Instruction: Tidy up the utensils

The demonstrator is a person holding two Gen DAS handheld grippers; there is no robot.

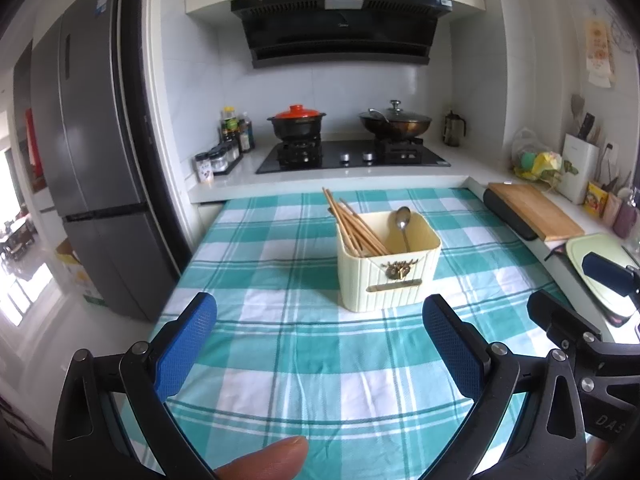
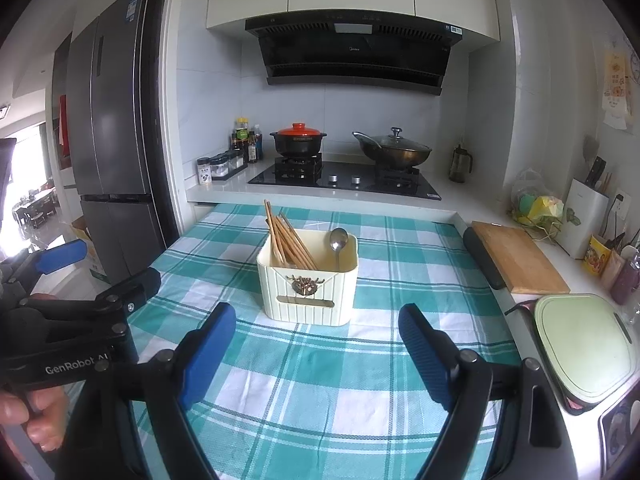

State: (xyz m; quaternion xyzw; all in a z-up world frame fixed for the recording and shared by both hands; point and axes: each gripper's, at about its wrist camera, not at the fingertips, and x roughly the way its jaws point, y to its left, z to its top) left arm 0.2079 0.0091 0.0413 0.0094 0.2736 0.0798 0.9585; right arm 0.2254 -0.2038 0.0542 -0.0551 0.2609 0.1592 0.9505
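A cream ribbed utensil holder (image 1: 390, 276) (image 2: 308, 292) stands on the teal checked tablecloth (image 1: 304, 360) (image 2: 320, 380). Several wooden chopsticks (image 1: 352, 222) (image 2: 286, 240) lean in its left half. A metal spoon (image 1: 403, 224) (image 2: 338, 244) stands bowl-up in its right half. My left gripper (image 1: 320, 318) is open and empty, short of the holder. My right gripper (image 2: 318, 330) is open and empty, just in front of the holder. The left gripper also shows at the left edge of the right wrist view (image 2: 96, 280). The right gripper also shows at the right edge of the left wrist view (image 1: 576, 296).
Behind the table is a counter with a gas hob (image 1: 352, 156), a red-lidded pot (image 1: 298, 120), a lidded wok (image 1: 394, 122) and sauce bottles (image 1: 236, 130). A wooden cutting board (image 1: 532, 210) and a green board (image 2: 580, 348) lie to the right. A grey fridge (image 1: 88, 140) stands to the left.
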